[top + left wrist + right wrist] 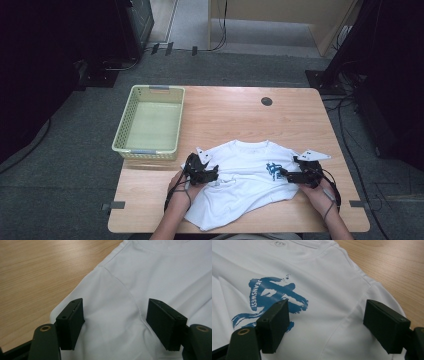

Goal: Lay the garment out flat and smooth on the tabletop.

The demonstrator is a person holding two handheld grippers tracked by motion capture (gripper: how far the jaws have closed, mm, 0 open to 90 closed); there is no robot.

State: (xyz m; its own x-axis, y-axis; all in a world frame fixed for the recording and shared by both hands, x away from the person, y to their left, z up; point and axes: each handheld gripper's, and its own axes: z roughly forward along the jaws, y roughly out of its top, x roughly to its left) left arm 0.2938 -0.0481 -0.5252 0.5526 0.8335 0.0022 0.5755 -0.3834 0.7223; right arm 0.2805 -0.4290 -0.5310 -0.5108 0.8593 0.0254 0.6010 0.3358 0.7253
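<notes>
High view | left claw (216, 173), right claw (282, 173) angled inward over white T-shirt (245, 170) | both open, seemingly gripping nothing

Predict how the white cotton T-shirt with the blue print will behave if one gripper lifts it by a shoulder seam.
The white cotton T-shirt with the blue print already lies creased, so it will probably droop limply. It looks thin, so likely light. On the smooth wooden table it may drag and bunch.

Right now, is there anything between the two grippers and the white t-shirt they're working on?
Nothing visible. The left gripper and right gripper both hang with jaws open directly over the white t-shirt, near its shoulder seams, with only bare cloth between the jaws.
</notes>
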